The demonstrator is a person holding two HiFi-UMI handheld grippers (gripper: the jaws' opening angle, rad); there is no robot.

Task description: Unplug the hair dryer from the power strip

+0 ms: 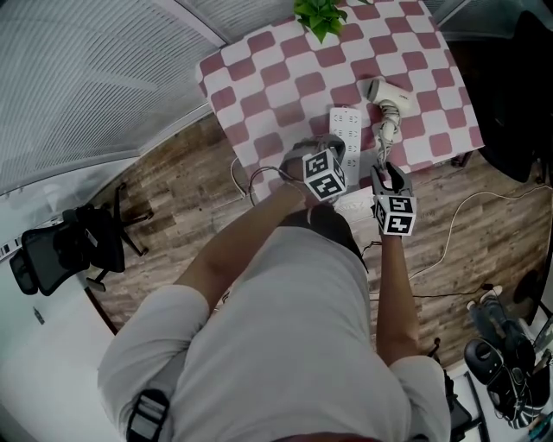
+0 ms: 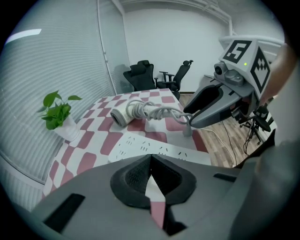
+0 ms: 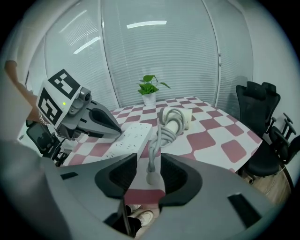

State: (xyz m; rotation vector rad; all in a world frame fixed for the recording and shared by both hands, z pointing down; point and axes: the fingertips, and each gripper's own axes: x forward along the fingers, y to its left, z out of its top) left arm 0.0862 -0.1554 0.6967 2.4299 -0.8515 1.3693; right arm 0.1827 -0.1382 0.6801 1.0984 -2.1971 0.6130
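**Plug out of the strip; right jaws open around it**

The hair dryer (image 1: pixel 383 93) is white. It lies on its side on the pink-and-white checked table (image 1: pixel 285 78), with its grey cord (image 3: pixel 161 133) looped around the handle. The white power strip (image 1: pixel 346 129) lies just beside it, and a potted plant (image 1: pixel 321 13) stands at the far edge.

The right gripper (image 3: pixel 149 160) has its jaws wide apart. The plug (image 3: pixel 151 176) sits between them, and the pads do not press on it. The left gripper (image 2: pixel 150 161) has its jaws closed together on nothing, over the strip's near end.

Only the right gripper view shows the plug between the jaws. The left gripper view shows it from the side, off the strip's end. In the head view the plug cannot be made out clearly.
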